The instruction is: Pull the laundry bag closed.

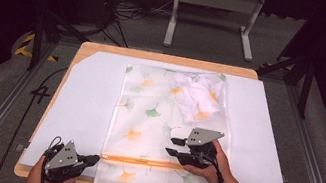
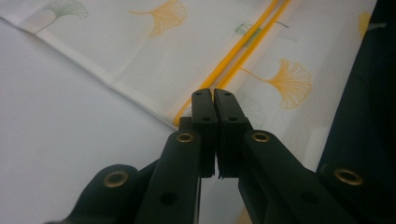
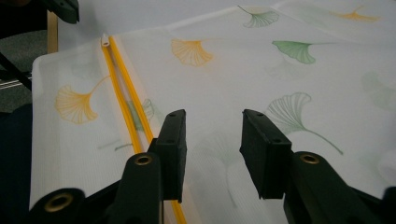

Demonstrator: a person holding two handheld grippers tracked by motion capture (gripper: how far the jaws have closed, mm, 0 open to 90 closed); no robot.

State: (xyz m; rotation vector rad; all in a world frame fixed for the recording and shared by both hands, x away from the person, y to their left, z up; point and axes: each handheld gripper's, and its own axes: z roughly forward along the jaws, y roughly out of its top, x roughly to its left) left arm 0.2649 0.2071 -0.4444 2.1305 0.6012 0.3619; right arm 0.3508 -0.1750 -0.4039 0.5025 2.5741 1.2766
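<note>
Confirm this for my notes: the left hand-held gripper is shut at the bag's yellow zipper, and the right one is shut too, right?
Not quite. The left hand-held gripper is shut at the yellow zipper, but the right hand-held gripper is open, as the right gripper view shows.

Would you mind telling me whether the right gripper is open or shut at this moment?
Open. In the right gripper view, the right gripper has its two fingers spread apart, with the leaf-print fabric bag visible through the gap.

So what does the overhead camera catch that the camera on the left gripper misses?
The high view takes in the wooden table, the white mat, the crumpled cloth inside the leaf-print bag, and the open right gripper. The left gripper view gives a close look at its own shut jaws by the bag's edge. Both show the bag and its orange zipper.
</note>
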